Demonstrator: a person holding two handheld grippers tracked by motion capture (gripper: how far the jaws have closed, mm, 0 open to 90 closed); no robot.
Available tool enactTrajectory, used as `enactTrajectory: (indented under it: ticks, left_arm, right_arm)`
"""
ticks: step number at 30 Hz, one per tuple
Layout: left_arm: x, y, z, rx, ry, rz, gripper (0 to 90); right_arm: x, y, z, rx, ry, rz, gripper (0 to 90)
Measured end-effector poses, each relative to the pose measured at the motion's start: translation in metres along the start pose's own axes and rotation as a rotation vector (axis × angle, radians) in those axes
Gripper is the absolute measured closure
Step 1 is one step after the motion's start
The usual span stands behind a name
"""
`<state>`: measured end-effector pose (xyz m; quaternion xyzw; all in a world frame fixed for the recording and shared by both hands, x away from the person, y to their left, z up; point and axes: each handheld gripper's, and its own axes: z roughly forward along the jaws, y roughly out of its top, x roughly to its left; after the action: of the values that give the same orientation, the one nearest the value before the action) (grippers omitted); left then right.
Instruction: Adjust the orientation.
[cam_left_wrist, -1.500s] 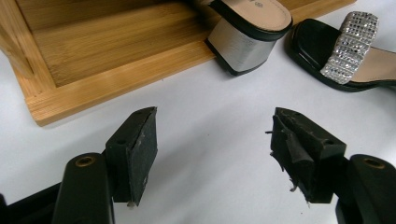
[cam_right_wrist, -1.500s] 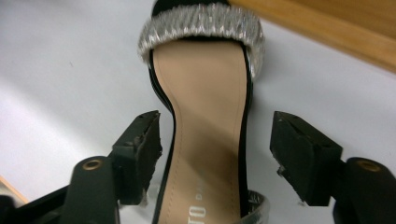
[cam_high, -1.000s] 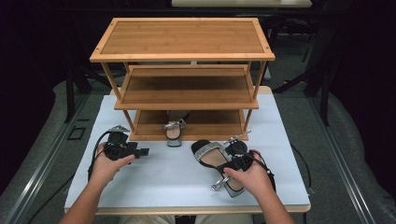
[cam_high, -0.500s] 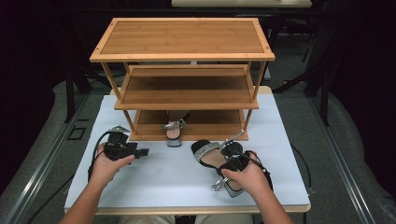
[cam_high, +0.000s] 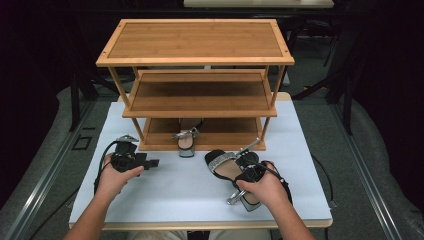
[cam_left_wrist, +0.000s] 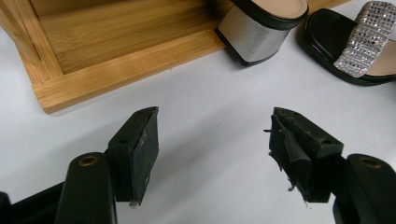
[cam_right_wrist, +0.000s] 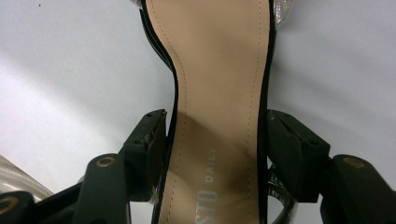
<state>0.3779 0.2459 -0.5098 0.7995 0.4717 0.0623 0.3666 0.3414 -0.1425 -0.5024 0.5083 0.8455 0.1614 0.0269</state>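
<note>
- The right gripper is down over a black block-heel sandal that lies on the white desk, just in front of the bamboo shoe rack.
- In the right gripper view its fingers straddle the narrow waist of the tan insole, one on each side; they have just been closing in. The left one sits right at the sole's black edge, and whether either one presses on it cannot be told.
- The sandal's rhinestone toe strap points toward the rack; its silver heel lies near the desk's front edge.
- The left gripper rests low over the desk, left of the shoes, its fingers spread wide with only bare desk between them.
- A second matching sandal sits on the rack's bottom shelf, its heel overhanging the front edge.
</note>
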Motion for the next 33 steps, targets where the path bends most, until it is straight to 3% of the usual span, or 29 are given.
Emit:
enactTrajectory:
  ticks: [8, 10, 15, 24, 29, 33]
  left_arm:
    - [0.0, 0.0, 0.0, 0.002, -0.001, -0.003, 33.6]
    - [0.0, 0.0, 0.0, 0.003, 0.0, -0.004, 33.6]
    - [0.002, 0.0, -0.001, -0.008, 0.0, -0.008, 33.8]
    - [0.002, 0.0, -0.001, -0.012, 0.002, -0.013, 34.1]
    - [0.002, 0.0, -0.001, -0.007, 0.002, -0.012, 34.1]
    - [0.003, -0.001, -0.001, -0.01, 0.002, -0.016, 34.1]
  right_arm:
    - [0.001, 0.002, -0.001, 0.021, 0.013, 0.029, 40.2]
    - [0.0, 0.003, 0.0, 0.018, 0.006, 0.007, 40.3]
    - [0.0, 0.002, -0.001, 0.014, -0.005, 0.006, 41.2]
    - [-0.006, -0.003, -0.007, -0.043, 0.021, 0.014, 42.3]
    - [-0.007, -0.001, -0.014, -0.086, -0.001, 0.011, 42.5]
    - [-0.01, 0.003, -0.021, -0.108, 0.014, 0.026, 42.5]
